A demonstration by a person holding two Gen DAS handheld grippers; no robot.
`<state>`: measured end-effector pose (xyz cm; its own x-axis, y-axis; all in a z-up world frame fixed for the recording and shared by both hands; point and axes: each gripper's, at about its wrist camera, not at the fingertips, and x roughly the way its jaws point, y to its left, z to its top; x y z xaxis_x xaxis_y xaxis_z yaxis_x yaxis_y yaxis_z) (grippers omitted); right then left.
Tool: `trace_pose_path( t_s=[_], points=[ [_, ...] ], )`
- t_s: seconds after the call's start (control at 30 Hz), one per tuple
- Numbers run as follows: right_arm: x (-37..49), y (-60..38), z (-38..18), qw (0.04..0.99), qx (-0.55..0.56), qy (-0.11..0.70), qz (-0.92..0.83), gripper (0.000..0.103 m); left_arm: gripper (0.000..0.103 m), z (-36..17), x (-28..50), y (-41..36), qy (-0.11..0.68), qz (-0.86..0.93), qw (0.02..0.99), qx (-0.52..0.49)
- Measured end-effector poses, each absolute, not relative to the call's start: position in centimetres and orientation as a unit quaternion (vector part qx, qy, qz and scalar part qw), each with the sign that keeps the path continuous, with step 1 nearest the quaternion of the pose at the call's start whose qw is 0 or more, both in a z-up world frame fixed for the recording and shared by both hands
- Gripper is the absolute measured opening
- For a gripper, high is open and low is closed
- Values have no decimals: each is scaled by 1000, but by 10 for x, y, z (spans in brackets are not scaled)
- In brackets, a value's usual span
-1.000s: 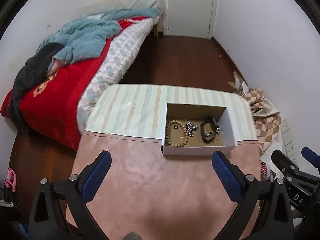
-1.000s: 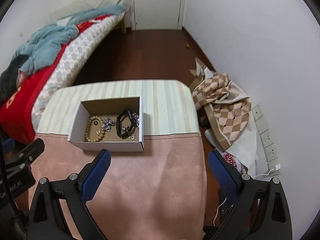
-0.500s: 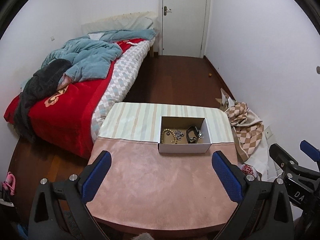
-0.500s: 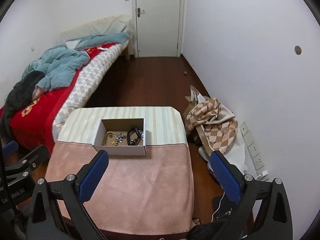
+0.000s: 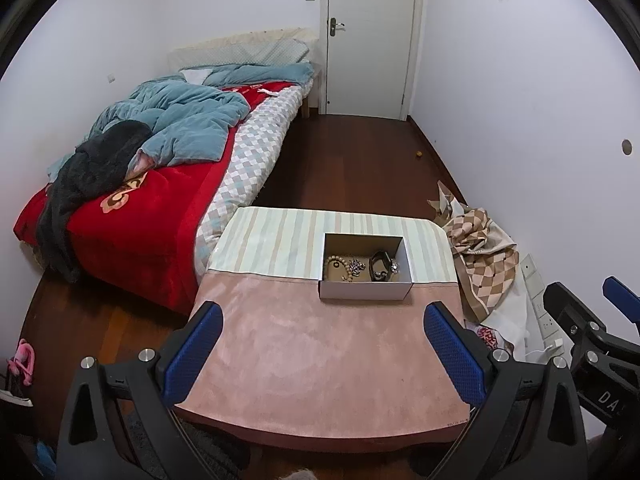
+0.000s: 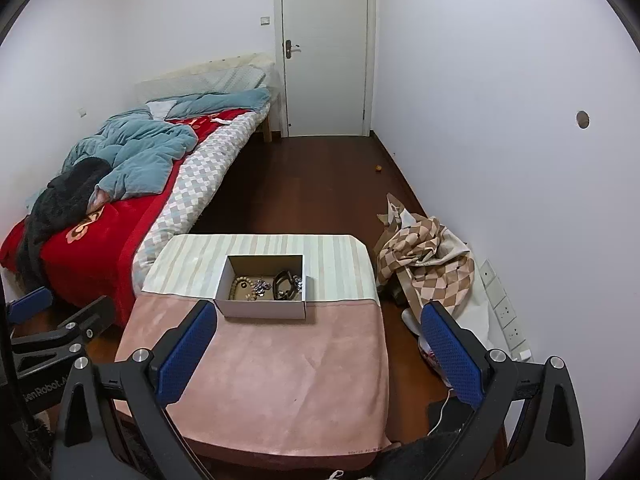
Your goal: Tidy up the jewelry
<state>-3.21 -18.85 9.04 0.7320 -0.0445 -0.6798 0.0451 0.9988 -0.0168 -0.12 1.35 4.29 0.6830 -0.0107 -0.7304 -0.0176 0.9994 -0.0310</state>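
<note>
Jewelry (image 5: 362,267) lies in a box (image 5: 365,291) on the bench (image 5: 320,360), beyond both spread, empty tongs: left tongs (image 5: 324,354), right tongs (image 6: 320,354).

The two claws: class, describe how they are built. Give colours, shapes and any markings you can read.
Each claw, left claw and right claw, has two black angular plastic arms with triangular cut-outs and silver round bolts. The fingers carry flat blue pads with a dotted grip texture. The left claw's body, seen from the right wrist camera, bears partly cut-off white lettering.
</note>
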Motion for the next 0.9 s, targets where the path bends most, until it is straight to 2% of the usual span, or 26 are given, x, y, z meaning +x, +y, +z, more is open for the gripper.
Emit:
trace_pose_path(
  t_s=[0.43,0.9],
  points=[
    [15,-186,89,925,-7,379,-34,103,103,41,40,13,407,15,913,-18],
    [91,-190,58,900,-13,434,-40,103,103,16,97,8,451,18,893,-5]
  ],
)
